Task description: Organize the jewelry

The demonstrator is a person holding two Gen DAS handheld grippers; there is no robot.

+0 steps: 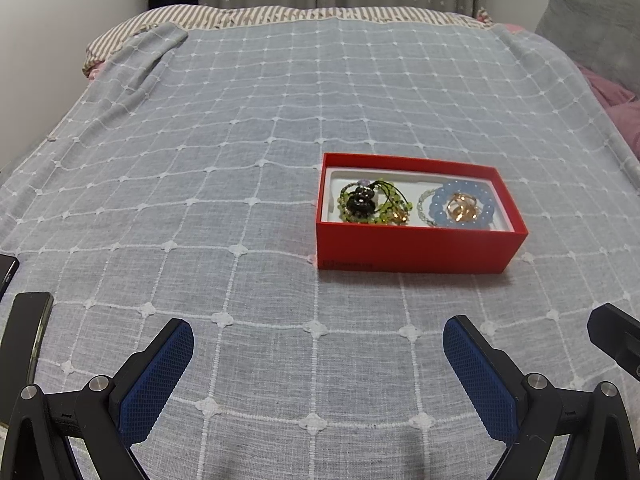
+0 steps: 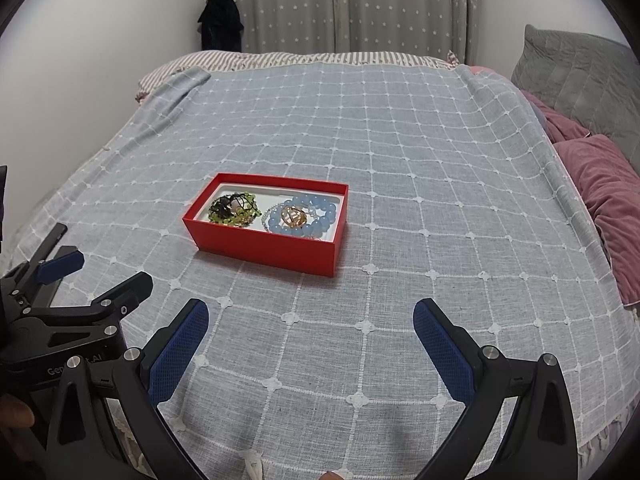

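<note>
Red cardboard box (image 2: 276, 246) of beaded bracelets (image 2: 306, 216) lies beyond my empty, wide-open right tongs (image 2: 310, 318), whose view alone shows my left tongs' (image 1: 318, 338) "Gen…AI" lettering, also agape.

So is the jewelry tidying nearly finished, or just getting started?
It looks nearly finished. All the jewelry in view sits inside the red box: the green bead bracelet at one end, the blue bead bracelet with gold rings at the other. Nothing is in hand: the left gripper and right gripper hang open and empty over the bedspread. No loose pieces show.
</note>
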